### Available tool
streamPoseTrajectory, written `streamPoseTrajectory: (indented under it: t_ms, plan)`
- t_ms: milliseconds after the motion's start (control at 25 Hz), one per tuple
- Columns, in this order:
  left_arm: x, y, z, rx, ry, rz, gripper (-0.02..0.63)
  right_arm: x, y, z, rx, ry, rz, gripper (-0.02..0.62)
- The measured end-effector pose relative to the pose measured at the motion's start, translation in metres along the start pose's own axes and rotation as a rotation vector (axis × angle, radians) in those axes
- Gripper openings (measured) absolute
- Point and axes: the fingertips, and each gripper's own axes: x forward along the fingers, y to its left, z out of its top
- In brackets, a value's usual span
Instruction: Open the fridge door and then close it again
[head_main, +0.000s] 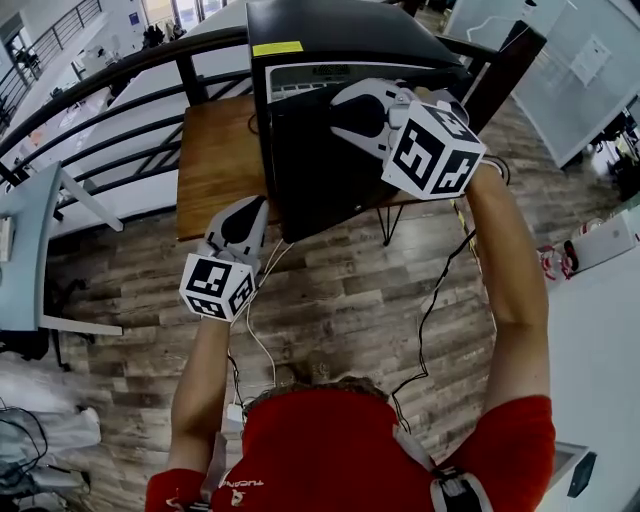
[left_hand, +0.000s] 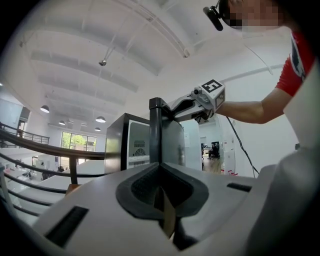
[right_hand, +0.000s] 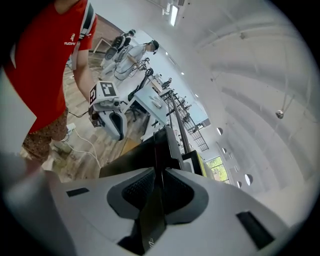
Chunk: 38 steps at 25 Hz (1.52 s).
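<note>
The person's red shirt and 2 bare forearms come first, reaching forward to the claws. The left claw points level and is clamped on the left side edge of the fridge door — a thin black strip rises straight up from between its pads. Above it and to its right, the right claw tilts downward. Its 2 jaws are closed onto the door's top edge, and the dark slab runs away from them. A marker cube sits behind that claw, toward the person. Beyond both claws stands the black fridge, with a yellow label at its top front. How far the door stands off the cabinet cannot be told. The fridge rests on a wooden table, whose near edge lies just beside the left claw. Past the table runs a dark railing.
</note>
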Motion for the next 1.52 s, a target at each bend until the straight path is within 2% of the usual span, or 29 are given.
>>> streamPoseTrajectory:
  t_ms: [320,440,520,640,800,1000,1120,1200,1320,1520]
  plan:
    - [-0.009,-0.019,0.018,0.004,-0.038,-0.049,0.009,-0.049,0.031,0.002,-0.028,-0.014,-0.134,0.093]
    - [-0.009,-0.029,0.021,0.004,-0.045,-0.071,0.009,-0.067,0.042,-0.009,0.009,0.0,-0.195,0.137]
    - [-0.008,-0.035,0.023,0.003,-0.047,-0.087,0.009,-0.08,0.046,-0.016,0.077,0.008,-0.245,0.148]
    - [-0.007,-0.043,0.022,0.003,-0.047,-0.11,0.009,-0.103,0.052,-0.03,0.212,0.005,-0.377,0.162]
    - [-0.009,-0.047,0.02,-0.01,-0.049,-0.125,0.009,-0.136,0.083,-0.041,0.473,-0.015,-0.568,0.204]
    - [-0.012,-0.053,0.015,-0.021,-0.047,-0.146,0.009,-0.14,0.14,-0.024,0.849,-0.191,-0.773,0.28]
    - [-0.014,-0.055,0.011,-0.035,-0.047,-0.152,0.009,-0.119,0.16,-0.009,1.016,-0.232,-0.871,0.304]
    - [-0.017,-0.059,0.01,-0.046,-0.05,-0.155,0.009,-0.103,0.163,0.002,1.064,-0.233,-0.921,0.311]
    - [-0.024,-0.067,0.011,-0.05,-0.06,-0.162,0.009,-0.084,0.16,0.015,1.072,-0.182,-0.993,0.321]
    - [-0.037,-0.065,0.009,-0.071,-0.067,-0.155,0.009,-0.05,0.146,0.005,1.012,0.016,-1.124,0.331]
